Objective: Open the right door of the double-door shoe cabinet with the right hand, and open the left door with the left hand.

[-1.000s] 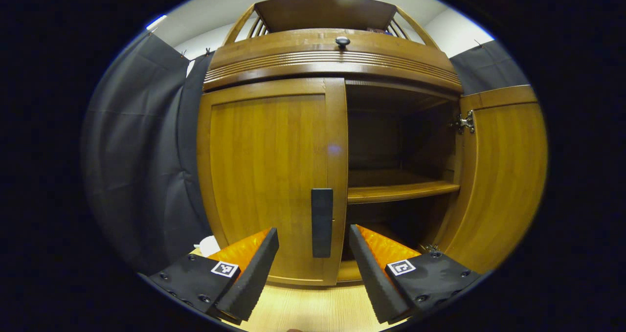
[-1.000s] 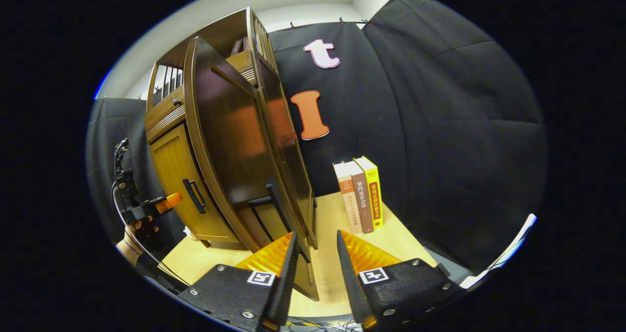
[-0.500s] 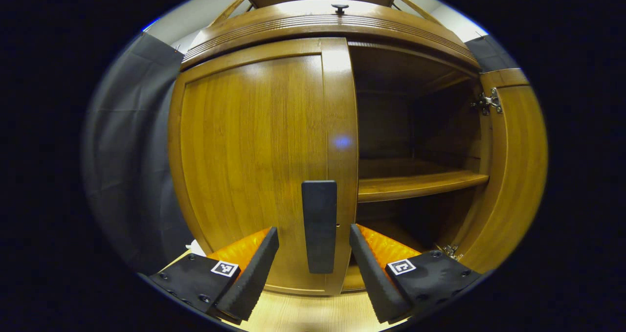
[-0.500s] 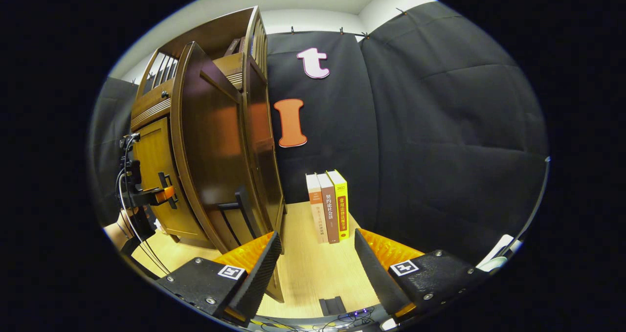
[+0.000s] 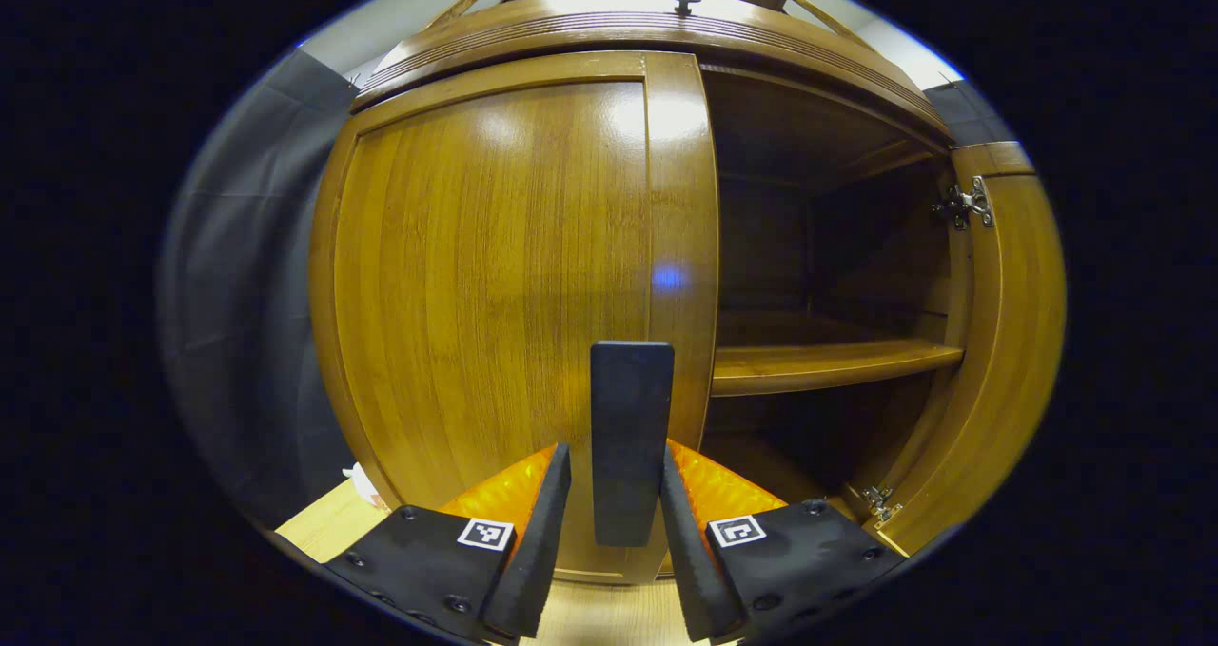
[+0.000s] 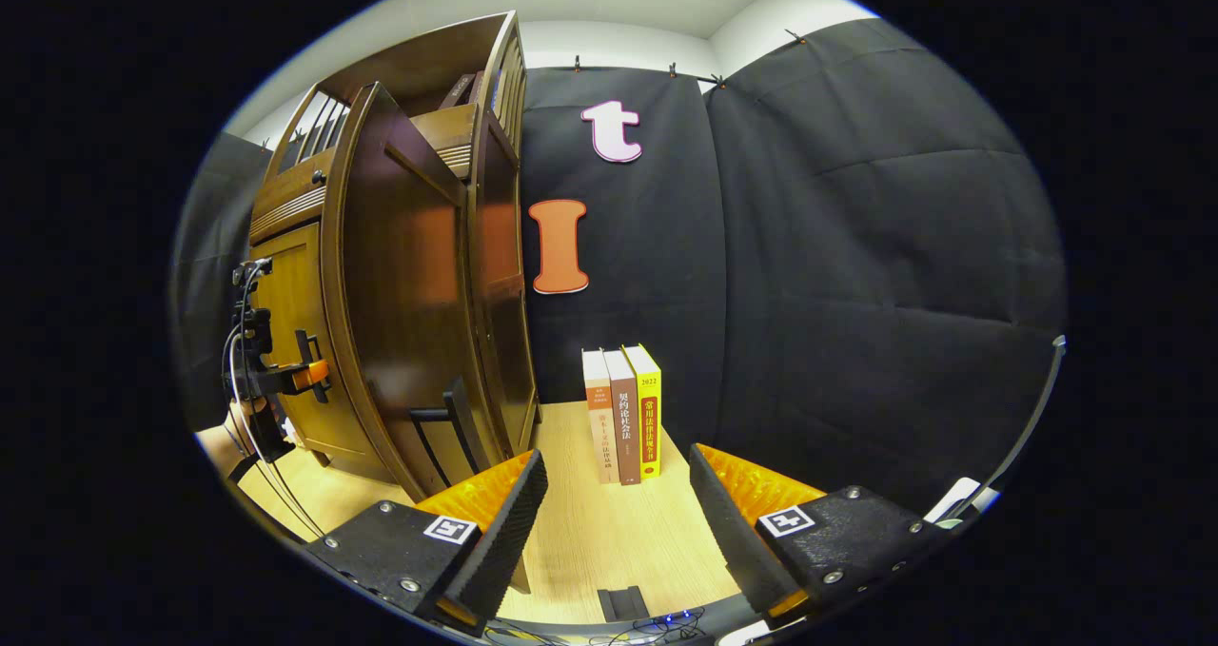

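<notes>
The flat black vertical handle point(image 5: 630, 441) of the closed honey-brown wooden left door point(image 5: 495, 303) is now bracketed by the left gripper point(image 5: 615, 522), narrowed from wide to nearly gripping; contact cannot be told. Pulling is judged next. At three o'clock, the right door point(image 5: 999, 342) stands open. In the right gripper view, the right gripper point(image 6: 617, 522) is spread wide and empty, with three upright books point(image 6: 624, 425) at twelve o'clock.

Right door point(image 5: 999, 342) open, left door point(image 5: 495, 284) closed.

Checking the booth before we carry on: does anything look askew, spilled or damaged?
Nothing stands out. The right door stands open on intact hinges, the left door hangs square, and the three books stand upright.
</notes>
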`<act>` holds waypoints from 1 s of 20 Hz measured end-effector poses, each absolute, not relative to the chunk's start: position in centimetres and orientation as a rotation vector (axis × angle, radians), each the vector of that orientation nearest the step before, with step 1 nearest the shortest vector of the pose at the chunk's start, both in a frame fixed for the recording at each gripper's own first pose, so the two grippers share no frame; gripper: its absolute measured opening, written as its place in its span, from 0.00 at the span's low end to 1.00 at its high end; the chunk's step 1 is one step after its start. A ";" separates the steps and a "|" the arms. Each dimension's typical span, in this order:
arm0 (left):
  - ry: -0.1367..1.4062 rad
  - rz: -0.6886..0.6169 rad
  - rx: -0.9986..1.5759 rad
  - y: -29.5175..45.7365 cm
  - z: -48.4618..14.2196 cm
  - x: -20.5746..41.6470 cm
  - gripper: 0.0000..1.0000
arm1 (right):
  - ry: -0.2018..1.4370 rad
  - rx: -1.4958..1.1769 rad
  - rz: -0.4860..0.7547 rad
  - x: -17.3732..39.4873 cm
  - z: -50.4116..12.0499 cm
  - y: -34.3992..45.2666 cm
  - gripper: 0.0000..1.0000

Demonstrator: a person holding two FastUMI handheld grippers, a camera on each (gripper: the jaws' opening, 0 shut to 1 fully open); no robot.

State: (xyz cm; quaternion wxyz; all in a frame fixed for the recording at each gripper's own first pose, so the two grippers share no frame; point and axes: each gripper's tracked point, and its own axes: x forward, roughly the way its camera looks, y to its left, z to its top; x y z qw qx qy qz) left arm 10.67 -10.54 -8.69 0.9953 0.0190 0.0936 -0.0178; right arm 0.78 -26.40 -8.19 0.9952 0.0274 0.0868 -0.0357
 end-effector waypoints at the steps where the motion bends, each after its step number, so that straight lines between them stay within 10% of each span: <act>1: 0.187 -0.043 0.033 -10.9 -8.7 11.0 0.58 | 0.172 0.056 -0.072 0.8 -8.0 -26.4 0.99; 4: 0.207 -0.033 0.064 -10.7 -9.2 11.0 0.42 | 0.167 0.062 -0.071 0.8 -7.7 -26.2 0.99; 20: 0.187 -0.204 0.023 -8.2 -7.7 3.3 0.24 | 0.122 -0.037 -0.221 -4.2 -4.6 -21.0 0.92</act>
